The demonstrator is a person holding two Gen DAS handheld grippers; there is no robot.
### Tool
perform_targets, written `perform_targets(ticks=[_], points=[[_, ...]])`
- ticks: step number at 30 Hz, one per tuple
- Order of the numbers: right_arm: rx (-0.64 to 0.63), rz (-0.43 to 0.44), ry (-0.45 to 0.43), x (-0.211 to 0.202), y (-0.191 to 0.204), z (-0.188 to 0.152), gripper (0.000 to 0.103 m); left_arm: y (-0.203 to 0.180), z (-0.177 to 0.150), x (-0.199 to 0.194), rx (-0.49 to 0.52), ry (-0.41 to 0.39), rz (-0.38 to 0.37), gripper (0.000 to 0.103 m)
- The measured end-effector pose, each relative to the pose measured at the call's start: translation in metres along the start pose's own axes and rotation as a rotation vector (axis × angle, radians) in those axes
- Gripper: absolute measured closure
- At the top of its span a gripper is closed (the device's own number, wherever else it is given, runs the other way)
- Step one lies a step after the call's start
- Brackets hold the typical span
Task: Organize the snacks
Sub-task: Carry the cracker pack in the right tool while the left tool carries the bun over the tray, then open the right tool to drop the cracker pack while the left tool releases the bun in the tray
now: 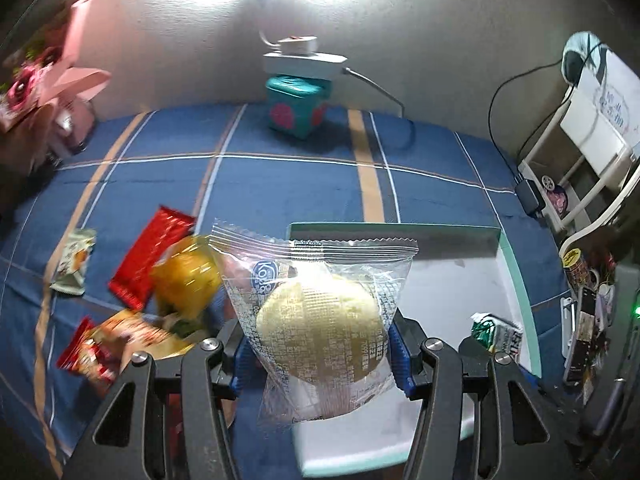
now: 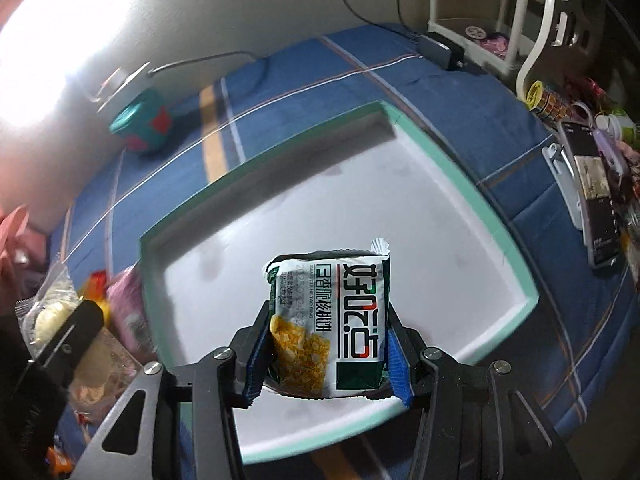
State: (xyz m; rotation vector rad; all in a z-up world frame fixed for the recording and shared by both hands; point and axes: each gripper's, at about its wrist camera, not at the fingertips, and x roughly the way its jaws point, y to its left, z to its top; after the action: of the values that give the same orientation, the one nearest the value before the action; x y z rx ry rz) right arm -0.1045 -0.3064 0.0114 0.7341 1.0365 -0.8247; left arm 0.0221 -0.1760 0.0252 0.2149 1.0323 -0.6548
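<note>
Red packet point(image 1: 150, 258), teal tin point(image 1: 298, 106), loose snacks point(image 1: 76, 260)

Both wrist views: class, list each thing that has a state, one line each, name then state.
left gripper: shut on clear-wrapped pastry
clear-wrapped pastry: held upright, off the bed
right gripper: shut on green-and-white snack packet
green-and-white snack packet: held above the tray
tray: open, nothing lying in it
red packet: lying on the bedsheet
</note>
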Motion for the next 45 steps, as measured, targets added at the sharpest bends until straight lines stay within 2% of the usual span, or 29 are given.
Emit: perform_targets(ticks=[12,23,24,25,26,33,37,41,43,45], points=[[0.029,-0.045,-0.066,0.023,-0.017,0.043,0.05,-0.024,0.012,0.056,0.017,0.026,-0.041,0.046],[0.051,-0.065,-0.075,0.035,-0.023,0.058,0.05,-0.036,0.013,0.067,0.058,0.013,-0.06,0.045],[0.049,-0.066,-0.076,0.034,-0.023,0.058,0.05,-0.037,0.013,0.066,0.063,0.01,-0.055,0.043],[0.051,-0.06,-0.074,0.034,-0.023,0.058,0.05,-0.036,0.014,0.065,0.064,0.006,-0.049,0.034],[0.055,-0.054,-0.073,0.034,-0.024,0.059,0.049,-0.036,0.015,0.064,0.065,0.006,-0.042,0.031],[0.064,-0.042,-0.067,0.029,-0.029,0.061,0.044,-0.036,0.026,0.043,0.063,-0.024,-0.049,0.028],[0.054,-0.051,-0.062,0.021,-0.03,0.063,0.041,-0.033,0.032,0.029,0.053,-0.033,-0.016,0.024],[0.053,-0.065,-0.041,0.016,-0.033,0.063,0.036,-0.025,0.034,0.026,0.047,0.001,0.094,0.021],[0.04,-0.071,-0.024,0.016,-0.033,0.063,0.034,-0.019,0.033,0.028,0.042,0.023,0.137,0.01],[0.027,-0.073,-0.01,0.016,-0.032,0.062,0.029,-0.013,0.033,0.031,0.033,0.033,0.169,0.008]])
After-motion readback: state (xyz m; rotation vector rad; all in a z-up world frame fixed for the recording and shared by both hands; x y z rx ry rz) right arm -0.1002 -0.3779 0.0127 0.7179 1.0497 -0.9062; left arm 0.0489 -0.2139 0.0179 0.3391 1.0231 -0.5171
